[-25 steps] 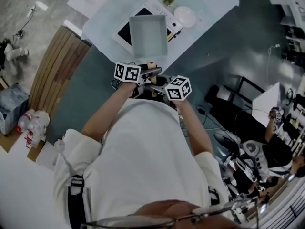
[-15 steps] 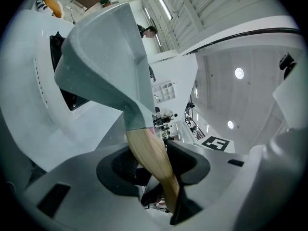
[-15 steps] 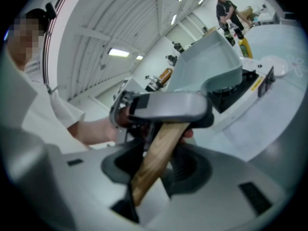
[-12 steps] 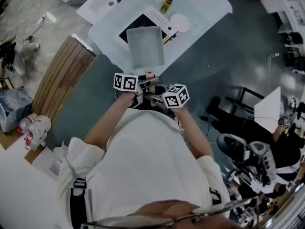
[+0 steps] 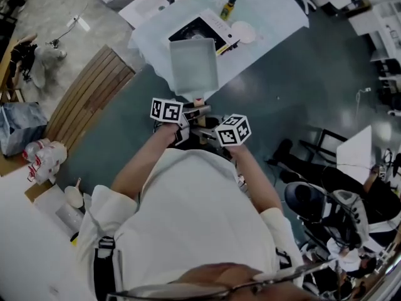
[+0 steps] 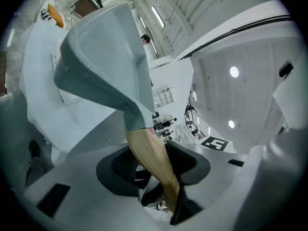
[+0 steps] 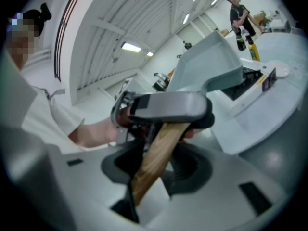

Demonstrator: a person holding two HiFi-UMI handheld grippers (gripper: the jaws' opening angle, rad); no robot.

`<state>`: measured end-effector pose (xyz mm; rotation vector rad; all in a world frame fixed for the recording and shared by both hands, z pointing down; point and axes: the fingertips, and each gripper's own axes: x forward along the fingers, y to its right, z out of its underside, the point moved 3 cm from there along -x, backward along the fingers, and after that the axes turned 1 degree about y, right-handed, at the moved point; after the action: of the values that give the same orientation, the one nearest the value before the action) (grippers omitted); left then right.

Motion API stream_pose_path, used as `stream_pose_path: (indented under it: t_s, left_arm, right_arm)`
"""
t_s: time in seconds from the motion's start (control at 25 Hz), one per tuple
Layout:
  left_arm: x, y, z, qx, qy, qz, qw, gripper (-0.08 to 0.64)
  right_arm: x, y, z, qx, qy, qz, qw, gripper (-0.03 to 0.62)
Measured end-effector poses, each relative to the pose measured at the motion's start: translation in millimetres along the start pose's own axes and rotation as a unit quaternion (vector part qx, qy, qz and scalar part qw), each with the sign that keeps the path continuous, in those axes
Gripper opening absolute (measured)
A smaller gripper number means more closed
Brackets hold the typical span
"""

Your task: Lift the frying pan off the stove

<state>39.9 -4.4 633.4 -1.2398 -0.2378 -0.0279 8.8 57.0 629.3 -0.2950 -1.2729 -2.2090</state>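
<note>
Pan (image 5: 194,64), square, grey, wooden handle (image 6: 153,153): held in the air off the stove (image 5: 199,29), over the counter (image 5: 276,11) near edge. Long axis runs away from the person, handle nearest, body toward the stove. Clamped on the handle: left tool (image 6: 154,166), right tool (image 7: 155,170), jaws closed only to handle width

Lit evenly by ceiling strip lights (image 7: 131,46); soft glare on floor (image 5: 294,99). Bent strongly at edges, corners blacked out. Blurred near lens in both gripper views.

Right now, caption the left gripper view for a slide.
Left gripper grips the grey frying pan by its wooden handle.
</note>
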Motion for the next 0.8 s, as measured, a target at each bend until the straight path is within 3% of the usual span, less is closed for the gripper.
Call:
stream_pose_path:
  t_s: [0.36,0.8]
  left_arm:
    - [-37.8,22.2,17.7,0.004,0.027,-0.001,0.9996,0.202]
    - [-92.4,31.2,-2.7,0.033,0.028,-0.01,0.999,0.202]
  right_arm:
    - [10.3,-43.7,9.0,-0.022,-0.007,-0.016,1.0,0.192]
    - [47.5,-79.1,-16.3,-0.053,0.013,-0.02,0.998,0.196]
